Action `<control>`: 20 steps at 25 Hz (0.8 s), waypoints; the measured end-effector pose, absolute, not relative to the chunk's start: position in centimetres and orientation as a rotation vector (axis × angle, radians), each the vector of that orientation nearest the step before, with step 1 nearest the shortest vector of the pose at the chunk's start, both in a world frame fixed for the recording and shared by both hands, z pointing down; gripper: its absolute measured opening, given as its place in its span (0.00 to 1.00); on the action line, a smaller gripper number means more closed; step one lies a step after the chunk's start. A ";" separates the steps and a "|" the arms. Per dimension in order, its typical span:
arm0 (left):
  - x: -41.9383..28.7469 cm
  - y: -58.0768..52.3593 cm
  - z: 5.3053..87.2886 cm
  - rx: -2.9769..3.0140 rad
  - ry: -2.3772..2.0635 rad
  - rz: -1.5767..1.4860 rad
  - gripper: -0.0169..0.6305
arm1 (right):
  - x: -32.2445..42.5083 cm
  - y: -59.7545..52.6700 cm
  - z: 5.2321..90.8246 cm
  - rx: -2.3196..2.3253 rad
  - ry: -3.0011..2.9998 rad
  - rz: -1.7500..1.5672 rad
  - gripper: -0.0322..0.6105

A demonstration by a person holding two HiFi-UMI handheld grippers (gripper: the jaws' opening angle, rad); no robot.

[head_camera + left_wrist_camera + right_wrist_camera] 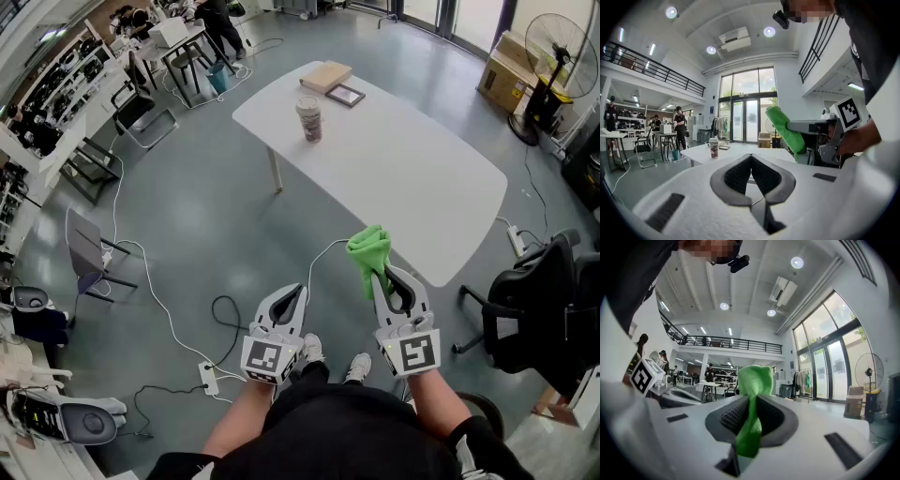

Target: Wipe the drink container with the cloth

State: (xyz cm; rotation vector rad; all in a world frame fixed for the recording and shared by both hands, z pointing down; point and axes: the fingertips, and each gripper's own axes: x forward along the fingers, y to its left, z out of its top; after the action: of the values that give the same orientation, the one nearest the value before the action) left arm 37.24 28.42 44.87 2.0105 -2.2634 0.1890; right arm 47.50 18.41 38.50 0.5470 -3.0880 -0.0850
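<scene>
The drink container, a tall paper cup (308, 119), stands upright on the far part of a white table (403, 178). The left gripper view shows the same cup (713, 147), small and far ahead. My right gripper (383, 274) is shut on a green cloth (368, 249), which bunches up above the jaws (754, 380). It is held in the air short of the table's near edge. My left gripper (296, 292) hangs beside it over the floor, shut with nothing between its pads (751, 158). Both grippers are far from the cup.
A flat wooden box (326, 75) and a small framed picture (346, 95) lie at the table's far end. A black office chair (544, 300) is on the right, a grey chair (87, 247) on the left. Cables and a power strip (208, 377) cross the floor. People stand at desks far off.
</scene>
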 end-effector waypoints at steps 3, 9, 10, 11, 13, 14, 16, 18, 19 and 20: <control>37.3 28.4 44.8 2.010 -2.261 0.190 0.04 | 47.6 18.2 38.3 0.556 -3.102 -0.125 0.14; 36.6 28.6 45.3 2.012 -2.257 0.190 0.04 | 46.6 18.5 38.6 0.551 -3.105 -0.131 0.14; 36.3 28.7 45.3 2.012 -2.258 0.189 0.04 | 46.4 18.5 38.6 0.555 -3.107 -0.127 0.14; 36.0 28.7 45.3 2.012 -2.259 0.187 0.04 | 46.1 18.5 38.5 0.559 -3.113 -0.118 0.15; 35.2 29.0 45.3 2.013 -2.262 0.181 0.04 | 45.3 18.7 38.3 0.564 -3.130 -0.089 0.15; 34.7 29.2 45.3 2.012 -2.264 0.179 0.04 | 44.9 18.8 38.2 0.565 -3.137 -0.078 0.15; 33.6 29.6 45.2 2.008 -2.267 0.177 0.04 | 43.8 19.1 37.9 0.566 -3.145 -0.069 0.15; 32.3 30.0 45.0 2.002 -2.271 0.174 0.04 | 42.6 19.3 37.5 0.570 -3.152 -0.074 0.15; 31.7 30.1 45.0 2.002 -2.272 0.172 0.04 | 42.0 19.5 37.3 0.572 -3.155 -0.078 0.15; 31.1 30.3 45.0 2.006 -2.272 0.166 0.04 | 41.3 19.6 37.2 0.572 -3.157 -0.083 0.15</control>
State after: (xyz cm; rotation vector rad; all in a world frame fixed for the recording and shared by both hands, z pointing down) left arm 31.11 30.34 44.98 2.0056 -2.2715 0.1664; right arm 41.28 19.62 37.20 0.5722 -3.1571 -0.0832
